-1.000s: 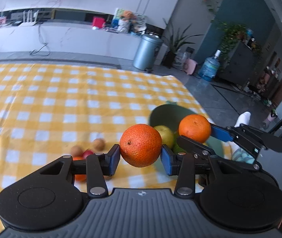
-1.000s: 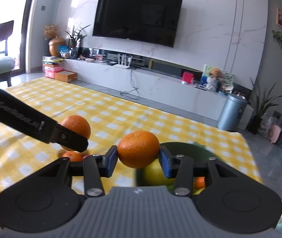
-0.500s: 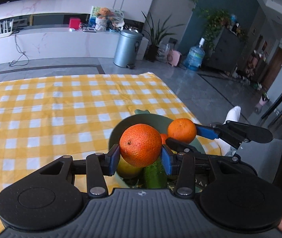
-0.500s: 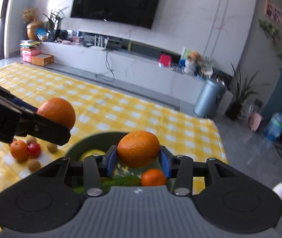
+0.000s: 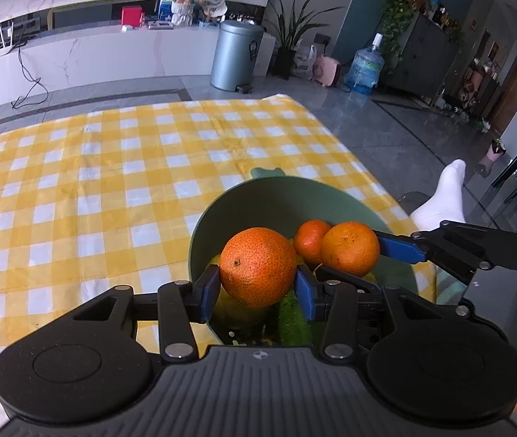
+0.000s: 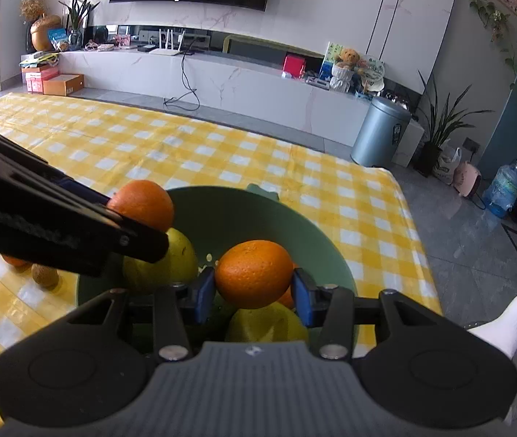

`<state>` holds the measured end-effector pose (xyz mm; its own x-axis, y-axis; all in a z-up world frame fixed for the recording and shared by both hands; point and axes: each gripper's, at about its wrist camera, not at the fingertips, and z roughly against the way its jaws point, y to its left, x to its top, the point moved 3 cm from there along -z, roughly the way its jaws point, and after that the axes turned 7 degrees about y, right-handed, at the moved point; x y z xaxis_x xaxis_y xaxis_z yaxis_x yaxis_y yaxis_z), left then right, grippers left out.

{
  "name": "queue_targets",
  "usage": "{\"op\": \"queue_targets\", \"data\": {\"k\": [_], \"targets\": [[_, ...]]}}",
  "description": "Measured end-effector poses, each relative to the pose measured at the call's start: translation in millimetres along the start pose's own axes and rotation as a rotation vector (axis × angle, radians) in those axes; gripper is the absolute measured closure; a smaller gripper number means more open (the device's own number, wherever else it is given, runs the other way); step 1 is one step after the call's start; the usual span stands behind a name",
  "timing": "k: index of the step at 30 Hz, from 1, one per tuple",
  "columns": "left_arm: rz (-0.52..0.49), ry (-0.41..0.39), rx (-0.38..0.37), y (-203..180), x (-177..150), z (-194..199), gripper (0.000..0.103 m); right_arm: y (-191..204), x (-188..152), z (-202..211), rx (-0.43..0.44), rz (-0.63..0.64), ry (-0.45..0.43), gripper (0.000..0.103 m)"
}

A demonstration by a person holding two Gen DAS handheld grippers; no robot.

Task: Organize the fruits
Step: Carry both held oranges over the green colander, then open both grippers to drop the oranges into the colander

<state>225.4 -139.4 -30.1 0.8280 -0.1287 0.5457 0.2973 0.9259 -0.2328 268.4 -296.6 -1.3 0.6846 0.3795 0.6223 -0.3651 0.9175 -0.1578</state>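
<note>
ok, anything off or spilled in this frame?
Nothing spilled or damaged. Each tool holds an orange over the green bowl: left tool, right tool. A brown fruit and an orange one sit on the cloth beside it, not yet sorted.

The left gripper [image 5: 257, 293] has a ribbed grey body, black linkage arms with silver screws, round black discs and blue pads [image 5: 210, 293]. The right gripper [image 6: 253, 296] matches; blurred white lettering, perhaps "GenRobot.AI", marks one black finger. A white sock [image 6: 513, 318] covers the person's foot.
</note>
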Motion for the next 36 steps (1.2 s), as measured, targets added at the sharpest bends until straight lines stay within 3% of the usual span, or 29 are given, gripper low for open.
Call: {"op": "queue_targets", "data": {"k": [13, 22, 36], "targets": [[0.023, -0.015, 0.027, 3, 14, -10, 0.053, 1, -1, -13, -0.016, -0.014, 0.046, 0.06], [-0.018, 0.013, 0.061, -1, 26, -20, 0.051, -2, -1, -18, -0.023, -0.033, 0.047, 0.06], [-0.018, -0.001, 0.053, 3, 14, -15, 0.034, 0, -2, -15, -0.038, -0.046, 0.032, 0.06]]}}
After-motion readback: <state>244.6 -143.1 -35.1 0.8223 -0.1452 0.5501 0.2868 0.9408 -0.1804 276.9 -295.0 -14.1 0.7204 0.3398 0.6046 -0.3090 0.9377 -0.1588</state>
